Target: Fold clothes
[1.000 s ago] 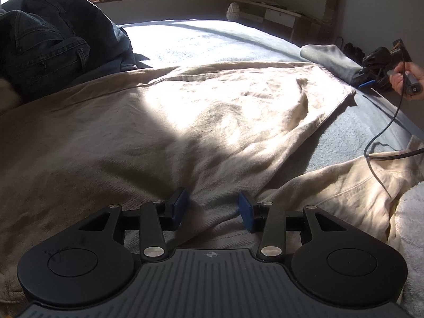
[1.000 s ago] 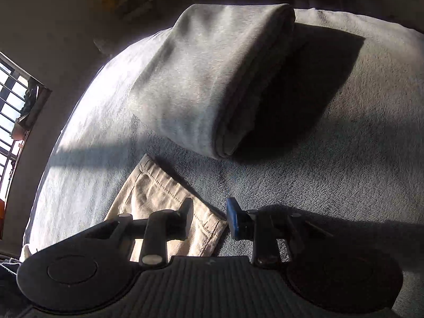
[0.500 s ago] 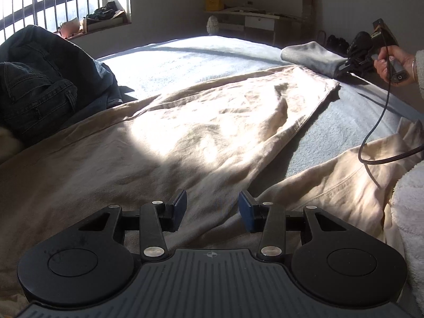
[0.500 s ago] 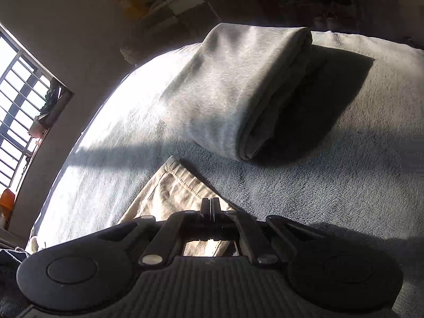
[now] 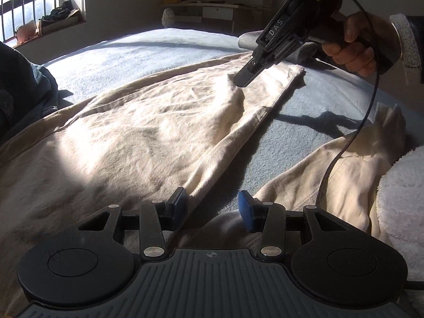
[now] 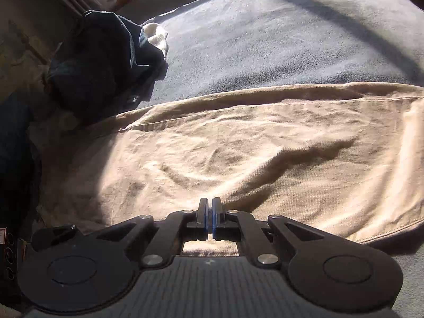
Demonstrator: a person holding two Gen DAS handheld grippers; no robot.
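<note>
Beige trousers (image 5: 148,132) flat on bed (image 5: 137,50), right claw (image 6: 209,212) closed above

Plain beige trousers (image 5: 148,132) on a grey-blue blanket (image 5: 148,53), beside dark denim (image 6: 100,61).

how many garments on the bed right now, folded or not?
3 clear: beige trousers spread across the middle, dark jeans heaped at the window side, grey folded piece at the far edge. More may be hidden.

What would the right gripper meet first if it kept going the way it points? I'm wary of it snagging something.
Most likely the beige trousers: the shut right gripper aims down at the creased leg just ahead. Depth is hard to judge, but nothing else shows between.
</note>
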